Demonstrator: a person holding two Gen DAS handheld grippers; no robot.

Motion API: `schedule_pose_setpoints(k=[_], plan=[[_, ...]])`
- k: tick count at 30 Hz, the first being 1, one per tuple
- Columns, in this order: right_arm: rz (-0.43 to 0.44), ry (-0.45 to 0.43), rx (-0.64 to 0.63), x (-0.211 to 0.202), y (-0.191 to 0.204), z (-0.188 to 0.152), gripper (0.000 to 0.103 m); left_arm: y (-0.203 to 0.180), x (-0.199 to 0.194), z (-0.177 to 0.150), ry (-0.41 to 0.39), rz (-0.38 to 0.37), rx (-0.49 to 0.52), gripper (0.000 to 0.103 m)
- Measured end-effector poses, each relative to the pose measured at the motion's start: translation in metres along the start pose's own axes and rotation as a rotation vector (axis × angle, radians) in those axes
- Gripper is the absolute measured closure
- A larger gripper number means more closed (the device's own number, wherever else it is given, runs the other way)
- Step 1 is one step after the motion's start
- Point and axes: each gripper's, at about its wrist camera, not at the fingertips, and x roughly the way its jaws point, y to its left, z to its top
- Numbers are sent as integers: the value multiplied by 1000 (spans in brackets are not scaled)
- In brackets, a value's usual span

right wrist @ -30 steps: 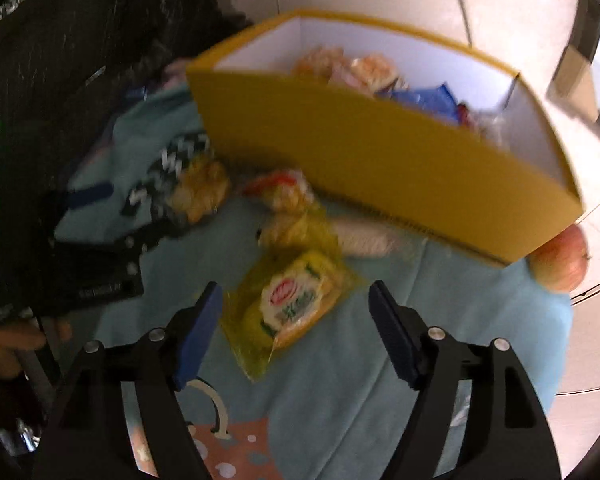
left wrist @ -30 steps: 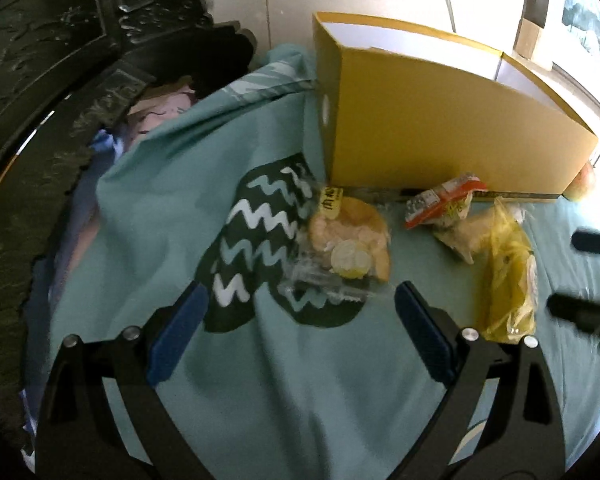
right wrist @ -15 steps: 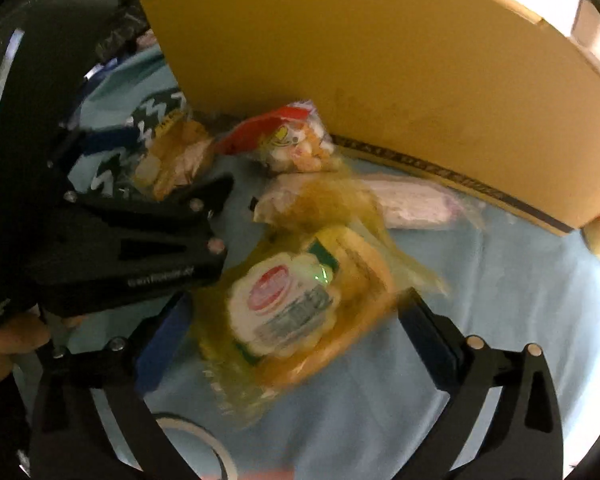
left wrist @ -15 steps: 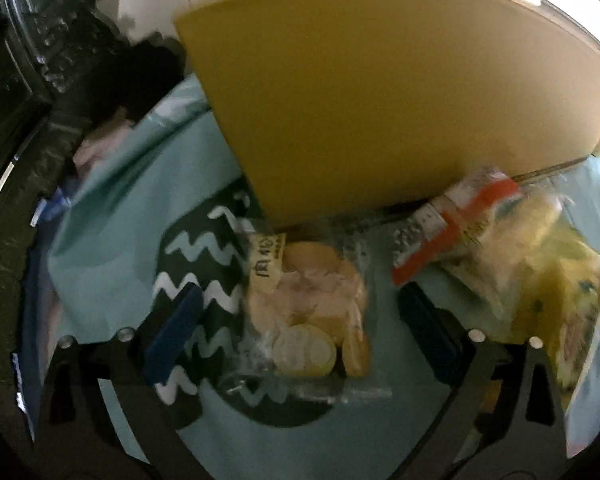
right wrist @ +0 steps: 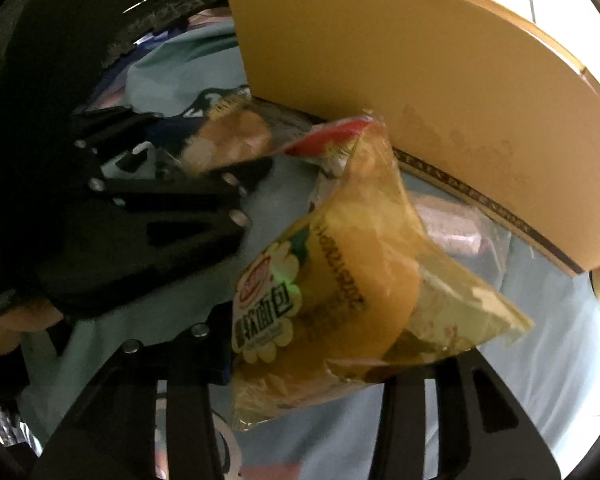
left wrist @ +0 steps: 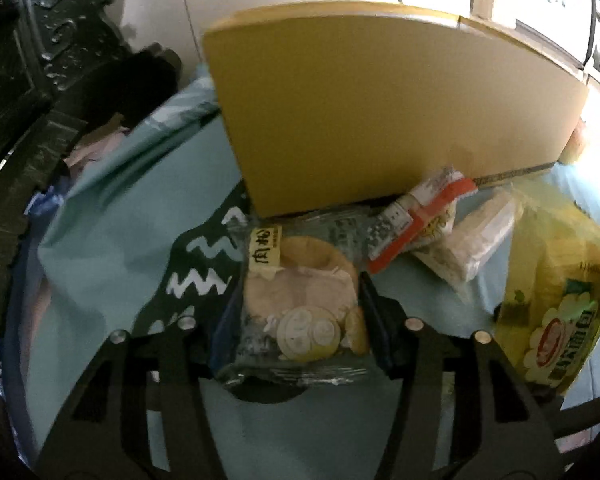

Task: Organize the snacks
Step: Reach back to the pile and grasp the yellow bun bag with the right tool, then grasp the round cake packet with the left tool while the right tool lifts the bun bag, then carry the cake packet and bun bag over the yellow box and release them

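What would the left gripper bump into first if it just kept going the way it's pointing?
Probably nothing new: the left gripper already has the clear-wrapped pastry pack between its closing jaws. Pushing on, it would likely press that pack into the teal cloth underneath, short of the yellow box.

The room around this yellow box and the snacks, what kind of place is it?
Probably a home, perhaps a bed or sofa. The yellow box and snack packets sit on a soft teal cloth, with dark carved wooden furniture beside it and a pale wall behind.
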Motion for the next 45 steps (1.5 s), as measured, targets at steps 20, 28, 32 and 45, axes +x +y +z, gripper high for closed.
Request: schedule_pose_setpoints(k=[20, 28, 32, 45], plan=[[31, -119, 115, -81, -29, -14, 60, 35, -77, -11, -64, 32, -123, 47], [36, -180, 161, -125, -44, -25, 60, 13, -118, 1, -118, -6, -100, 47], [28, -229, 182, -150, -55, -20, 60, -4, -138, 21, -160, -30, -72, 47], [-81, -404, 138, -237, -82, 37, 60, -28, -174, 114, -254, -47, -33, 47]])
